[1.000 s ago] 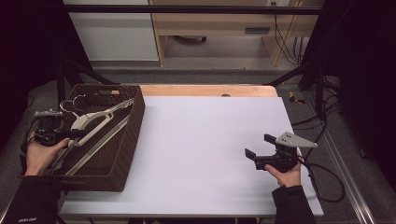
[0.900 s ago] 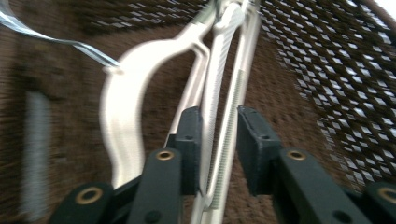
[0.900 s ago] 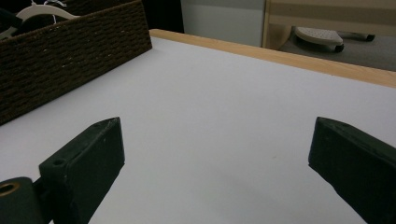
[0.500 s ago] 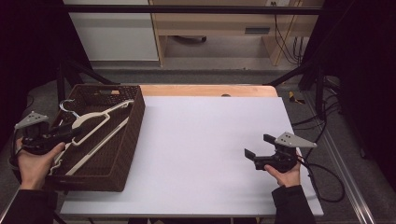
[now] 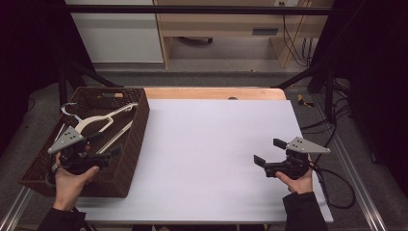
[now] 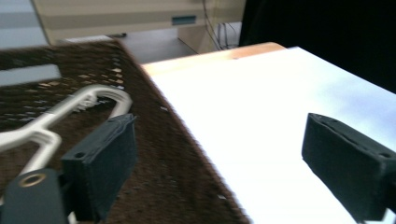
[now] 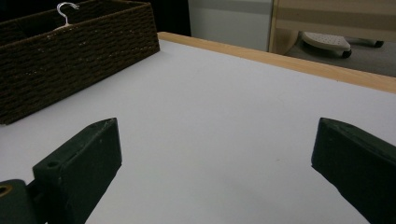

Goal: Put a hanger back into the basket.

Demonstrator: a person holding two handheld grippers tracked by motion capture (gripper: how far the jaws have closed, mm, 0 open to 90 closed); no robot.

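Wicker basket [image 5: 126,159] holding a hanger [image 5: 98,120] lines the table's [image 5: 207,144] left edge; left gripper [image 5: 103,153] above its rim and right gripper [image 5: 269,153] over bare top, jaws wide.

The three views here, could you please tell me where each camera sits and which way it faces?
High view: above the person's side, looking forward and down on the white table; both hands, left gripper and right gripper show.
Left gripper view: rides the left gripper, facing the wicker basket wall; open jaws.
Right gripper view: rides the right gripper, low over the table; open jaws.
Shared: all show the basket, with its hanger.
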